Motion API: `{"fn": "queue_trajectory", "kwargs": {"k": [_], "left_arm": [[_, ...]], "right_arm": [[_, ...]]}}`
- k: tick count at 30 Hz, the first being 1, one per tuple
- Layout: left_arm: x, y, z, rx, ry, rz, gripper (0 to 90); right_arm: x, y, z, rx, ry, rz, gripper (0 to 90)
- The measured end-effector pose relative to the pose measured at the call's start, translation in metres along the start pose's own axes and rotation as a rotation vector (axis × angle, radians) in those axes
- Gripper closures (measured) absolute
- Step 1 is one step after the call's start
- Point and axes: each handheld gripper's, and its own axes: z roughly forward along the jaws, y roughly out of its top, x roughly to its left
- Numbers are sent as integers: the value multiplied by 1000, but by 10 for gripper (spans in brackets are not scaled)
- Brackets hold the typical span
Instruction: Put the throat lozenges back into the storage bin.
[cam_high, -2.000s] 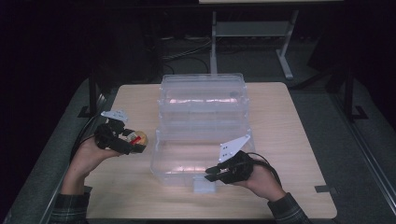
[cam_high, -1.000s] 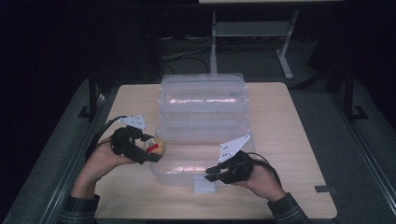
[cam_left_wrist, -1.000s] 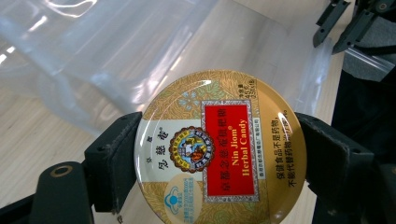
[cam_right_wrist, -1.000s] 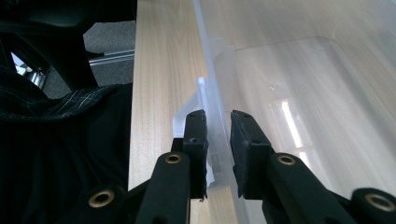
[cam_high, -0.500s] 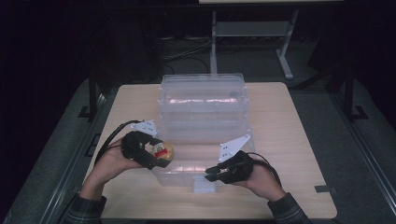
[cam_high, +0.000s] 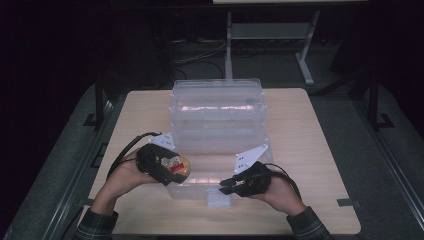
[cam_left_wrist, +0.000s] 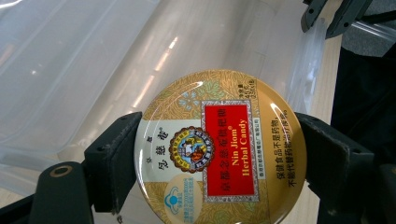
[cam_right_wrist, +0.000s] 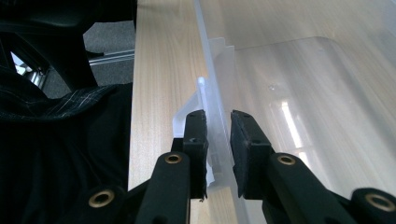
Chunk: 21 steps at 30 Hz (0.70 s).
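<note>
The round candy tin (cam_left_wrist: 219, 149), gold with a red label panel, sits clamped between the 2 black jaws of your left gripper (cam_high: 167, 167), one pad on each side of its rim. In the high view the tin (cam_high: 179, 168) hangs over the left end of the pulled-out bottom drawer (cam_high: 210, 176) of the clear plastic drawer unit (cam_high: 218, 107), above the drawer's floor rather than resting on it. The left gripper view looks down past the tin into that clear drawer, with your other gripper's jaw tips at the top right corner. Your right gripper (cam_high: 231, 184) grasps the drawer's front wall (cam_right_wrist: 215, 116): the right gripper view has 1 jaw on the outside by the small handle tab and 1 on the inside, both pads close against the thin clear plastic. Your right hand (cam_high: 275, 192) rests at the front edge of the wooden table (cam_high: 320, 165), near its right half, and your left hand (cam_high: 122, 177) comes in from the left side. The 3-tier unit stands at the middle of the table, its 2 upper drawers pushed in.
</note>
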Motion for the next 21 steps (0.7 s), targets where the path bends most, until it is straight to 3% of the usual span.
{"fn": "queue_trajectory", "kwargs": {"k": [8, 21], "left_arm": [[0, -1, 2, 10, 3, 0, 193], [-1, -1, -3, -12, 13, 0, 175]], "right_arm": [[0, 0, 0, 0, 0, 0, 766], [0, 0, 0, 1, -1, -1, 766]]}}
